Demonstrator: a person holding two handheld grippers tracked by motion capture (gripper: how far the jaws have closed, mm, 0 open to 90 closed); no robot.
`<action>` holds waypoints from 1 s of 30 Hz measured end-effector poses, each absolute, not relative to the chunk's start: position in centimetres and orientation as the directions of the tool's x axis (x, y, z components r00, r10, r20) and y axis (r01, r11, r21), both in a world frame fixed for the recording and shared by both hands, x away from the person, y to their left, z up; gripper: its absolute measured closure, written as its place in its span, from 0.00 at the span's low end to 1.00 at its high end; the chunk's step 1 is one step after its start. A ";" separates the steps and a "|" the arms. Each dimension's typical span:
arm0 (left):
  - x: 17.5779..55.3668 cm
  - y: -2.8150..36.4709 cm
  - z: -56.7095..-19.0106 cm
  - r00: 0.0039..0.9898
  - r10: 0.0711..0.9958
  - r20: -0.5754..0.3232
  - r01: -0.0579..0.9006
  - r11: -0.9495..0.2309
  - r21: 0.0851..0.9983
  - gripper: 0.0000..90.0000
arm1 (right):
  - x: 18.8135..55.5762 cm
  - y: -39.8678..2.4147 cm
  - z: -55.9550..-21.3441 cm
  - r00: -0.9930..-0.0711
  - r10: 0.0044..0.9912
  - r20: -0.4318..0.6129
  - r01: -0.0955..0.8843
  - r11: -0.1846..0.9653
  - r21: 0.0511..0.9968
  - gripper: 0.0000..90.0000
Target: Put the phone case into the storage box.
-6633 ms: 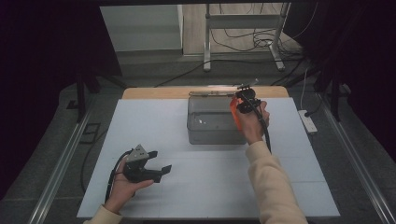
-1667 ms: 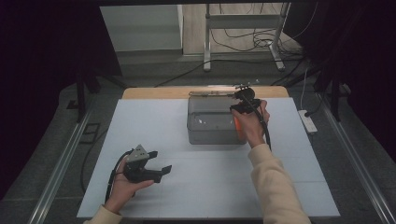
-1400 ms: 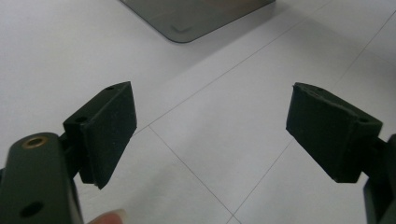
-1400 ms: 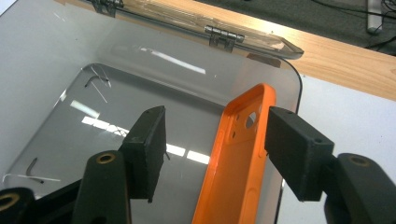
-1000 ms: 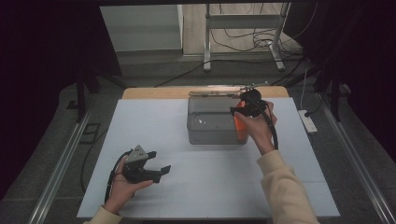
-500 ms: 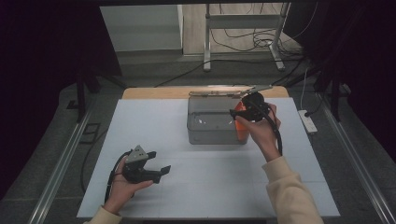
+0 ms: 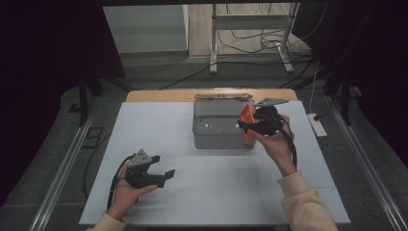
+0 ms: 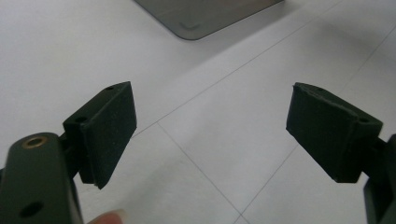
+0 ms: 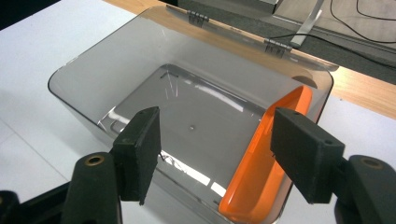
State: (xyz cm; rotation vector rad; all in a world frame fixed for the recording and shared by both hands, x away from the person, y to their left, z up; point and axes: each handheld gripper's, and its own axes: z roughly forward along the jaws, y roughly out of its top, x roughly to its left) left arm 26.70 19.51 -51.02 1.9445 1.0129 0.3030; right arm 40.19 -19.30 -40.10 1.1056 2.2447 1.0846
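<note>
Orange tray [image 9: 261, 168] stands on edge inside clear box [image 9: 93, 93] near surface's far edge. My right tool [image 9: 215, 154] released, empty, over box. Left tool [image 8: 210, 135] released, idle at near-left corner. Next: likely shut the lid.

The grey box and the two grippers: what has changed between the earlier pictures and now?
The right gripper has moved from the far right corner of the grey box toward the near right, beside the box's right wall, and now points across the box. Its jaws are open and hold nothing. An orange piece stands inside along the right wall. The left gripper, open, and the box stayed in place.
</note>
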 end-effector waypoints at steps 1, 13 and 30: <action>26.7 19.6 -51.0 0.632 0.754 -0.178 0.535 -0.259 0.804 0.18 | 40.1 -19.5 -40.1 -0.601 0.799 -0.018 0.478 0.377 0.793 0.37; 26.6 19.4 -51.0 0.637 0.753 -0.164 0.527 -0.271 0.805 0.18 | 37.6 -20.9 -40.7 -0.663 0.749 -0.004 0.401 0.360 0.842 0.34; 26.6 19.4 -51.0 0.638 0.754 -0.157 0.524 -0.276 0.806 0.18 | 35.2 -23.8 -42.6 -0.688 0.726 0.013 0.381 0.345 0.858 0.28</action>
